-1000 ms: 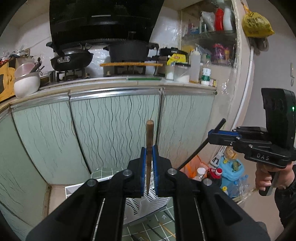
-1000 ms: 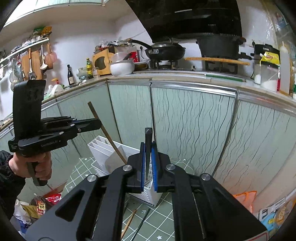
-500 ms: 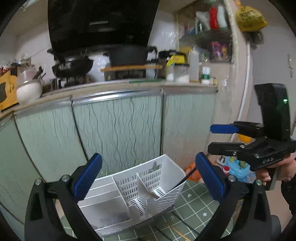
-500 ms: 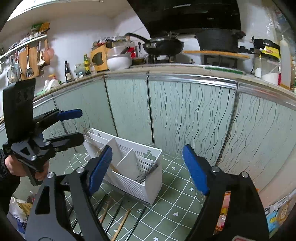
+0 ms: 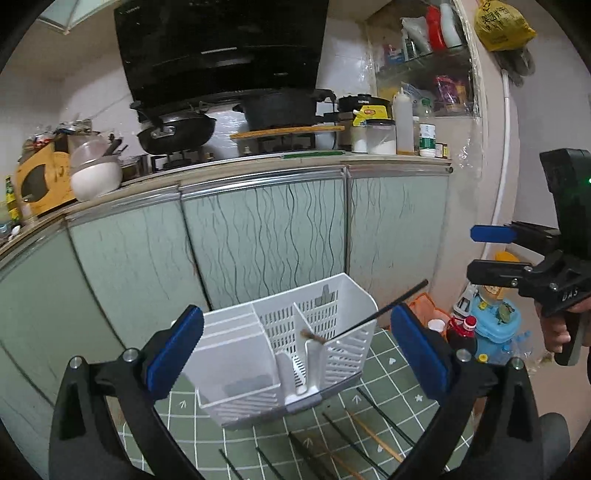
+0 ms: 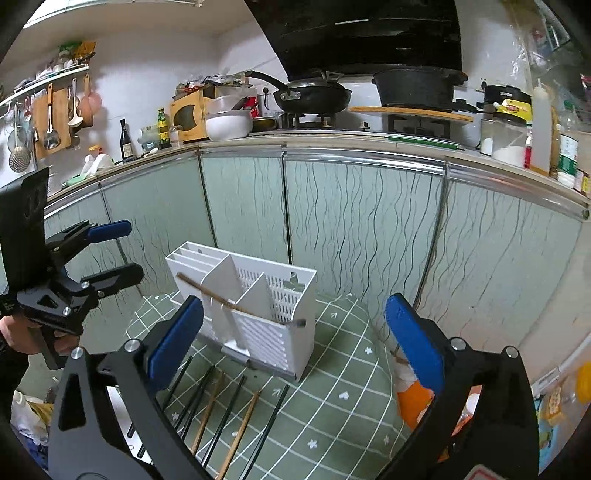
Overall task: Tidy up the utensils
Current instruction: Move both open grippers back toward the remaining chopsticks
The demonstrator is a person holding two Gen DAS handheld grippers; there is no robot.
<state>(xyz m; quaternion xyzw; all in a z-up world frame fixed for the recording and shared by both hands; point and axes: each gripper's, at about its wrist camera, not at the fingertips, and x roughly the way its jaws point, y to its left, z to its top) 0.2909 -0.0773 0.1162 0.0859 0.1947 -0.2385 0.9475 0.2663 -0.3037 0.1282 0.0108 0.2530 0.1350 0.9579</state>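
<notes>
Right tool (image 6: 293,338) opening, empty; chopsticks (image 6: 236,424) partly hidden.

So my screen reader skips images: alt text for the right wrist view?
Open right gripper faces a white utensil caddy on a green grid mat. A brown chopstick lies across the caddy; more chopsticks lie in front.

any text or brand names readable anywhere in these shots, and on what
"DAS": on the body of the right gripper, seen in the left wrist view.
"SUPOR", faint: on the black cooker on the counter.
Red characters on the yellow bag hanging top right: too blurred to read.
Labels on the bottles and yellow pouch: too small to read.
Range hood logo: too small to read.
</notes>
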